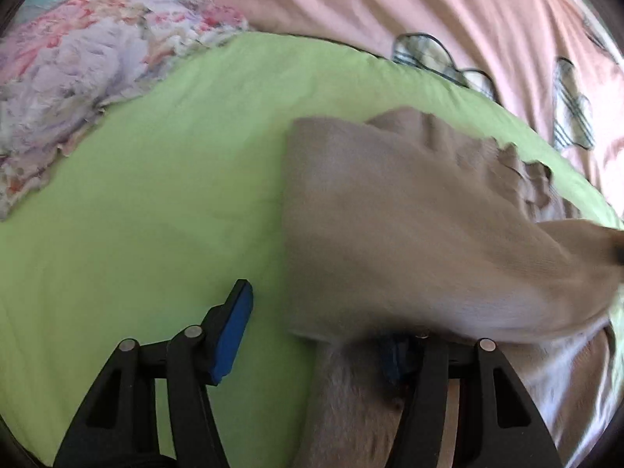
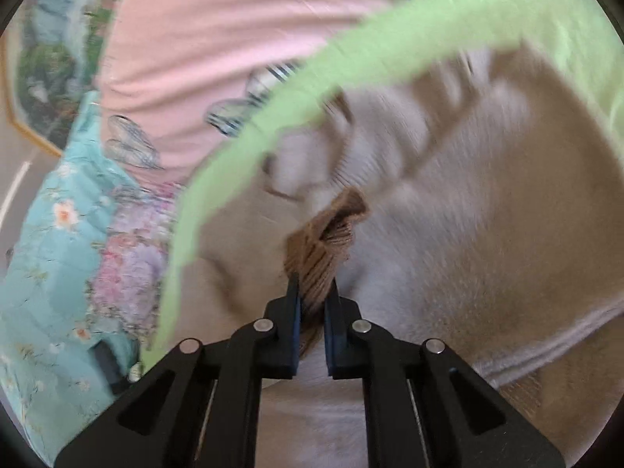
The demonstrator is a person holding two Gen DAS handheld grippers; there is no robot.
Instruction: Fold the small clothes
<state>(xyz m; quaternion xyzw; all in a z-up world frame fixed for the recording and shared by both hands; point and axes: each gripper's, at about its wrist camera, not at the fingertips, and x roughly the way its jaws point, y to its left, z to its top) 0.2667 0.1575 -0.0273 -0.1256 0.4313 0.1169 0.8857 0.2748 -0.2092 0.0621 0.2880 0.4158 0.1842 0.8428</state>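
A lime-green sheet (image 1: 136, 202) covers the work surface. Behind it lies a pink blanket (image 1: 429, 11) with plaid patches, and to the left a ruffled floral quilt (image 1: 78, 70) beside turquoise flowered bedding (image 2: 50, 241).

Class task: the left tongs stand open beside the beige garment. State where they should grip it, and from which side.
Probably the beige garment at its straight left edge, approached from the bare green sheet. That edge faces the open left tongs with nothing between.

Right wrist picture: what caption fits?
Right gripper pinching the beige garment's ribbed brown edge over a green sheet.
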